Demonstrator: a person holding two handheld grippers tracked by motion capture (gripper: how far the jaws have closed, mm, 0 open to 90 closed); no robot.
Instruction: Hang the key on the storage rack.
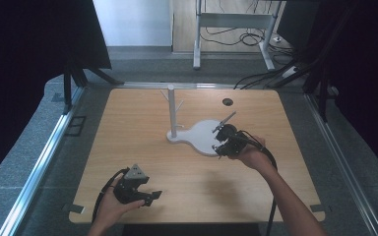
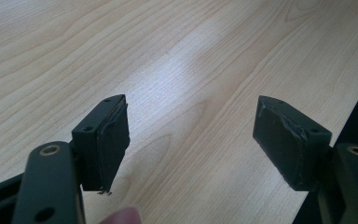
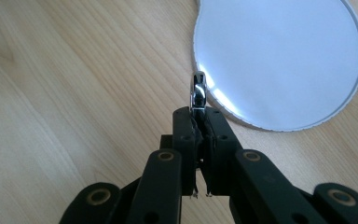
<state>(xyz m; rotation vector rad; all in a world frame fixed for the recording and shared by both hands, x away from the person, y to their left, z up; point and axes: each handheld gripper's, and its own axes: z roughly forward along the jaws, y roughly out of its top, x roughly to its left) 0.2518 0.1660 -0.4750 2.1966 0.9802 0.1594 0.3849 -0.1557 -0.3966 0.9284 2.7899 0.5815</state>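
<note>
A: Grippers are seen nearest the table's front edge in the high view. How is the left gripper shown?

B: It is held low over the wooden table at the near left, a grey three-cornered plate on top, a cable trailing back beside the wrist. Its opening is poorly resolved from above. In the left gripper view the jaws are seen spread wide, with bare wood grain between the two black pads and nothing gripped. A fingertip is glimpsed at the bottom edge.

A: And the right gripper?

B: Farther in and to the right, it is held by the right hand at the near rim of the white stand base. From above, a thin shiny metal piece is seen projecting from it over the base. In the right gripper view the jaws are seen pressed together on that piece, its rounded chrome end standing just beyond the pads. What kind of item it is cannot be told from either view.

A: What is added by the close view?

B: The round base is shown lying flat just beyond the metal piece; whether the two touch cannot be told.

A: And farthest off?

B: A white post with short side pegs is shown upright on the narrow end of the base, in the high view. Behind it, a dark round hole is seen near the table's far edge.
</note>
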